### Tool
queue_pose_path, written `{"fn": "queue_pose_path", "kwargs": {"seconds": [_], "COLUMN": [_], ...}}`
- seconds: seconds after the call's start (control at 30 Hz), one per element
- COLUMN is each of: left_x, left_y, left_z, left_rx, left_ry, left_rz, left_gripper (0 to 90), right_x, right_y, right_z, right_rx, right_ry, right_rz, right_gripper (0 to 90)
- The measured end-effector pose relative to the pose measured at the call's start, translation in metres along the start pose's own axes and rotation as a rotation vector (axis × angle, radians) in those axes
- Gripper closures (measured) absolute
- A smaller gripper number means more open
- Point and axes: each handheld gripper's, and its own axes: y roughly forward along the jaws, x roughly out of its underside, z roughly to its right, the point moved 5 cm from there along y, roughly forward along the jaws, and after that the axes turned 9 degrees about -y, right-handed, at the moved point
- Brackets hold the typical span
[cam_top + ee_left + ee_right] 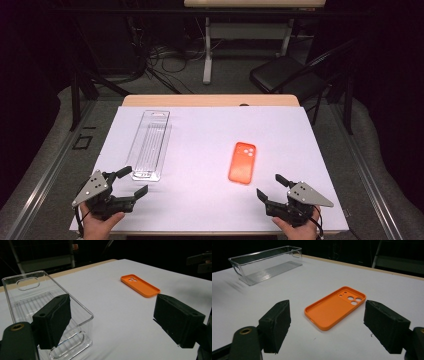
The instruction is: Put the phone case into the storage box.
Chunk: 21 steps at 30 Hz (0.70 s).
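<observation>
An orange phone case (243, 163) lies flat on the white sheet, hollow side up, right of centre. A clear plastic bin (150, 145) stands left of centre, long side running away from me. My left gripper (134, 180) hovers open near the front left, just short of the bin's near end (75, 345), with nothing between its jaws. My right gripper (269, 187) is open near the front right, pointing at the phone case (335, 306) a short way ahead, its jaws apart and holding nothing. The left gripper view also catches the case (140, 285) farther off.
The white sheet (210, 130) covers a wooden table (210, 100). Behind the table are a black chair (285, 75), a desk leg (207, 50) and cables on the floor. A metal rail (45, 175) runs along the left side.
</observation>
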Motion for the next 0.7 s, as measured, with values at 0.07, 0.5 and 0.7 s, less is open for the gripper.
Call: {"fn": "queue_pose_path", "kwargs": {"seconds": [0.07, 0.5, 0.7], "left_x": [0.000, 0.001, 0.001], "left_y": [0.000, 0.000, 0.000], "left_z": [0.000, 0.003, 0.002], "left_rx": [0.000, 0.008, 0.005], "left_ry": [-0.001, -0.001, 0.000], "left_rz": [-0.002, -0.011, -0.015], "left_gripper": [14.9, 15.0, 15.0], "right_x": [0.001, -0.004, -0.006], "right_y": [0.001, 0.014, 0.018], "right_z": [0.000, -0.004, -0.004], "right_rx": [-0.004, -0.016, -0.029], "right_ry": [0.000, -0.036, -0.036], "right_rz": [-0.020, -0.129, -0.169], "right_gripper": [23.1, 23.4, 23.5]}}
